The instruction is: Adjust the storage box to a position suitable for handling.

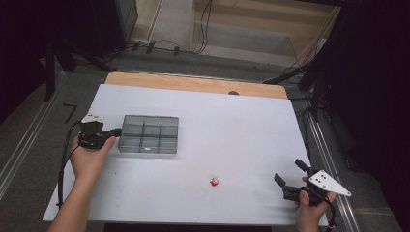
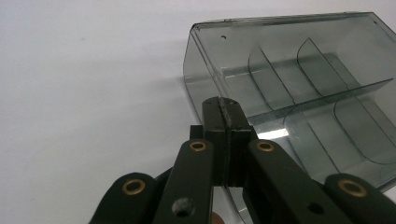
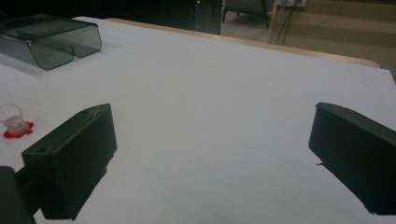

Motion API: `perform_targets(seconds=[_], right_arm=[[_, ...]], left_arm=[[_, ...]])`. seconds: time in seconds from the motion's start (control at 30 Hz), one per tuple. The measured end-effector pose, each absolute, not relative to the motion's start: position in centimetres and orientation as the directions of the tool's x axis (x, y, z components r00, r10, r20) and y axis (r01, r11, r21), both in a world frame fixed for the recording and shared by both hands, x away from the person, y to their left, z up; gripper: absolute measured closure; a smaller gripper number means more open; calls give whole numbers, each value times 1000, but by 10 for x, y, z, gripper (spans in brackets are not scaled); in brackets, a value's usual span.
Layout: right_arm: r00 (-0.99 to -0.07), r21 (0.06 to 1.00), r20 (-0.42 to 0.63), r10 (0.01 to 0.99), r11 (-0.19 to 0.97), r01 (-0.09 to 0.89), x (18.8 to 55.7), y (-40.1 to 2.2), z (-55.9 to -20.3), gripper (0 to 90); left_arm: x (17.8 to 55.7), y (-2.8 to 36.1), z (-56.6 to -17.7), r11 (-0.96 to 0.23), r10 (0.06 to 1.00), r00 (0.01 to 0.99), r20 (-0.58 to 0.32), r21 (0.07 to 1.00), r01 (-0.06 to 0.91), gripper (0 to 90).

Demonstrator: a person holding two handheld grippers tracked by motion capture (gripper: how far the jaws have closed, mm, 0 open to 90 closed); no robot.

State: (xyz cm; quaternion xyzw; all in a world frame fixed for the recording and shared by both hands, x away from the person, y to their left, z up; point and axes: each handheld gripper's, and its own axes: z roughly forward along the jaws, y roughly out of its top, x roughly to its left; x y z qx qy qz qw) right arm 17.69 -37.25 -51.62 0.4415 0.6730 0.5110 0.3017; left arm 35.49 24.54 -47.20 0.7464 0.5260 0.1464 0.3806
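Desk (image 1: 232, 125) surface white, with a bare wooden strip (image 1: 193, 83) along the far edge. Smoky transparent organiser box (image 1: 149, 134) sits on the left half of the desk, lid off or open, divided inside into a grid of compartments; the high view shows three columns by three rows, all apparently without contents.

Left gripper (image 1: 115, 131) held level in the person's left hand (image 1: 89, 157), pointing rightward at the near-left wall of the box. Its fingers (image 2: 223, 122) are clenched together, pads pressed flat against each other with nothing between them. In the left gripper view the tips lie at the box's rounded corner (image 2: 198, 88); whether they actually touch the wall I cannot tell, since the tips overlap the plastic in that picture.

Right gripper (image 1: 289, 178) held in the right hand (image 1: 309, 205) at the near-right corner of the desk, well apart from the box. Its fingers (image 3: 74, 158) stand released, wide apart, with bare desk between them.

Small clear piece on a red base (image 1: 214, 181) lies on the desk near the front edge, between the two grippers and closer to the right one. In the right gripper view it sits just left of the left-hand finger (image 3: 16, 126), outside the gap. Untouched by either gripper.
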Motion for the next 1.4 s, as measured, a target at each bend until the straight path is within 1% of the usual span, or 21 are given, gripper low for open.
perform_targets(seconds=[0.53, 1.4], right_arm=[[-430, 953, 46, 902, 89, 289, 177, -372, -516, 0], [-433, 954, 46, 900, 89, 287, 177, -372, -516, 0]], left_arm=[[352, 215, -475, -149, 878, 430, -211, 733, 664, 900], [351, 181, -476, -158, 850, 468, -241, 732, 663, 900]])
